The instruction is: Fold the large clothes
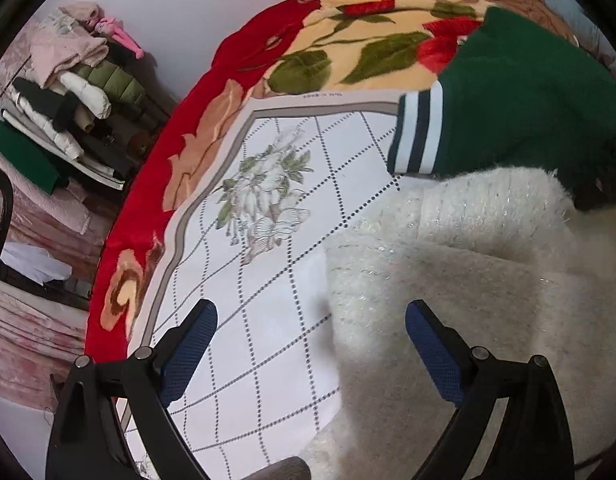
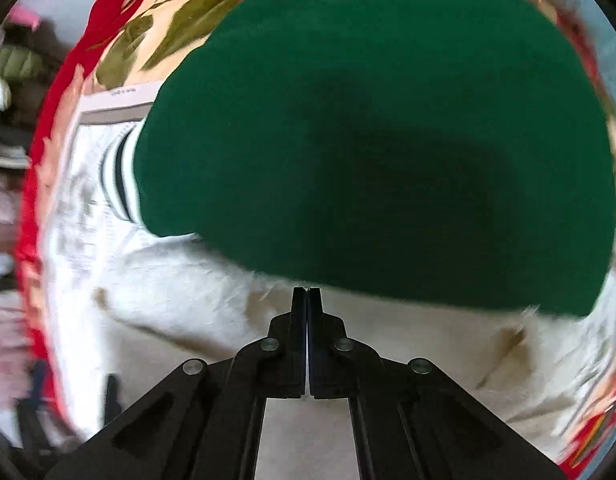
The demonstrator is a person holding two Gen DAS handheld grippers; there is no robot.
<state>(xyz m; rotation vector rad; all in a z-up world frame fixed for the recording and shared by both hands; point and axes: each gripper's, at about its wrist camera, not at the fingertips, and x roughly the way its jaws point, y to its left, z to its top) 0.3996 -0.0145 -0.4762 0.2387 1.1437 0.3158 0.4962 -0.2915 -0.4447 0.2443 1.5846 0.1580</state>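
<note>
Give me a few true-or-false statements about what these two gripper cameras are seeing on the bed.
1. The left gripper is open, with nothing between its fingers. True.
2. The right gripper is wide open. False: its fingers are shut together; whether any fabric is pinched cannot be told.
3. The green sweater has a striped cuff. True.
4. The fluffy cream sweater lies on top of the green one. False: the green one overlaps the cream.
5. The folded clothes pile sits on the bed's white quilted cover. False: it sits off the bed.

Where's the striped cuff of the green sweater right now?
In the left wrist view the striped cuff lies upper right on the white checked sheet, just above the fluffy cream sweater.
</note>
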